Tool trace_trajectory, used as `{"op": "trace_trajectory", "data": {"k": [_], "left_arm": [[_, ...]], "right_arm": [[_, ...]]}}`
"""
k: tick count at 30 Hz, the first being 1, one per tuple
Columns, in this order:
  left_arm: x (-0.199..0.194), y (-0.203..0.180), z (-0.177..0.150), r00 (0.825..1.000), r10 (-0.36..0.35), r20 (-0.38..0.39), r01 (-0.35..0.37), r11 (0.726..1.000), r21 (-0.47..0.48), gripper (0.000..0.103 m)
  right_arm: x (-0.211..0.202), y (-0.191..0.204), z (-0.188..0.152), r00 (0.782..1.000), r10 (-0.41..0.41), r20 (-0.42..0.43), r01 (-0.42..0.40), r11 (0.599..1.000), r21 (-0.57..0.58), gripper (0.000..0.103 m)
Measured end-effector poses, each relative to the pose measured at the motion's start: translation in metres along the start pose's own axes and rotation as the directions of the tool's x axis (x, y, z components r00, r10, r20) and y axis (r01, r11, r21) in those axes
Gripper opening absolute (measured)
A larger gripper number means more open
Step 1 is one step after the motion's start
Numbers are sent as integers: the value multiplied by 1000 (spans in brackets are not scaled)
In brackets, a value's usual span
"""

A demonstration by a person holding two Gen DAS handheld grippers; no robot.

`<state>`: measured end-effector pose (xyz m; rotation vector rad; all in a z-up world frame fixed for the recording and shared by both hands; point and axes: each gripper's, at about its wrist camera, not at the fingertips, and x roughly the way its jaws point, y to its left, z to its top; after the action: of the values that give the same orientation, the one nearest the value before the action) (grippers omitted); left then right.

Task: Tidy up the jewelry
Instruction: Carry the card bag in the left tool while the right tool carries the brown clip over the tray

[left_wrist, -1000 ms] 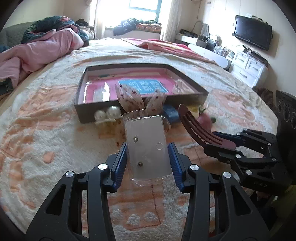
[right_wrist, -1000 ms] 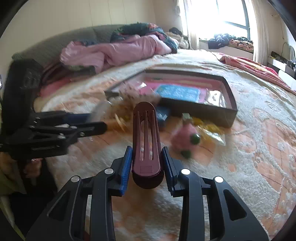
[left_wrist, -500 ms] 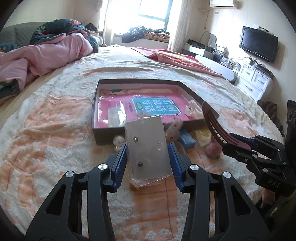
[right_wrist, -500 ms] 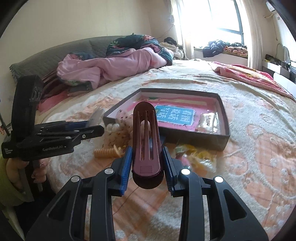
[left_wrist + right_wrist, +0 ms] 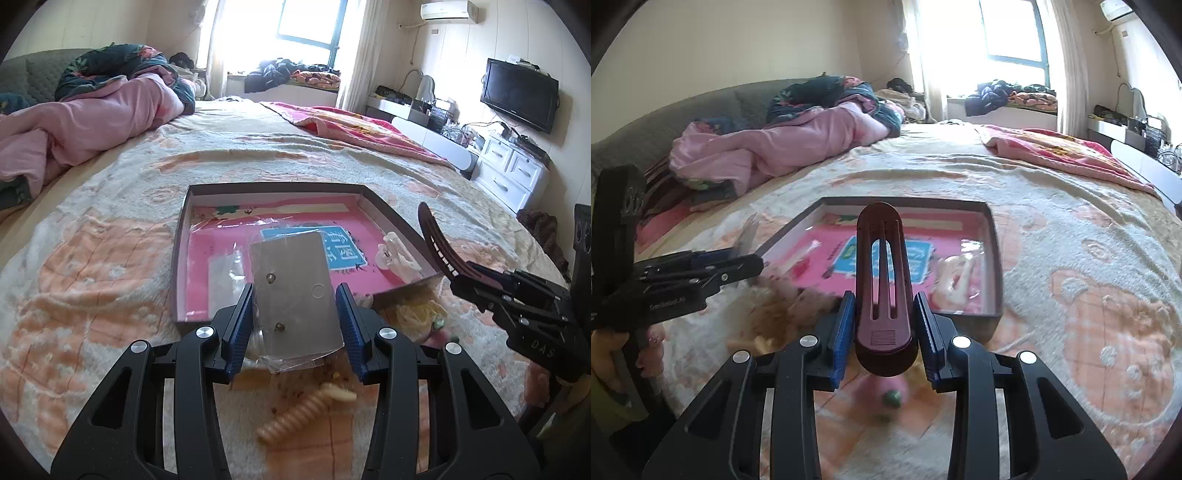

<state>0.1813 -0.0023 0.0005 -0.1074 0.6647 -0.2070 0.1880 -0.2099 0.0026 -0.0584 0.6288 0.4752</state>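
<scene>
Bed (image 5: 110, 258) under a peach-patterned blanket fills both views, with a shallow dark box (image 5: 181, 236) lined pink near its middle. Left gripper (image 5: 295, 317) – jaws clenched on a clear packet of stud earrings (image 5: 295, 288) held above the box's near edge. Right gripper (image 5: 884, 325) grips a maroon hair clip (image 5: 882, 280) upright. A beige spiral hair tie (image 5: 299, 417) lies on the blanket, near.

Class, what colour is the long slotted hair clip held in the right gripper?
Dark maroon hair clip, clearest in the right wrist view.
</scene>
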Motion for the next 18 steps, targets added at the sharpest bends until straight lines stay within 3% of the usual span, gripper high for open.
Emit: {"op": "trace_trajectory", "data": {"k": [18], "left_arm": [[60, -11, 36, 996, 9, -86, -6, 999, 37, 36]], "right_arm": [[44, -59, 30, 996, -92, -23, 93, 994, 63, 31]]}}
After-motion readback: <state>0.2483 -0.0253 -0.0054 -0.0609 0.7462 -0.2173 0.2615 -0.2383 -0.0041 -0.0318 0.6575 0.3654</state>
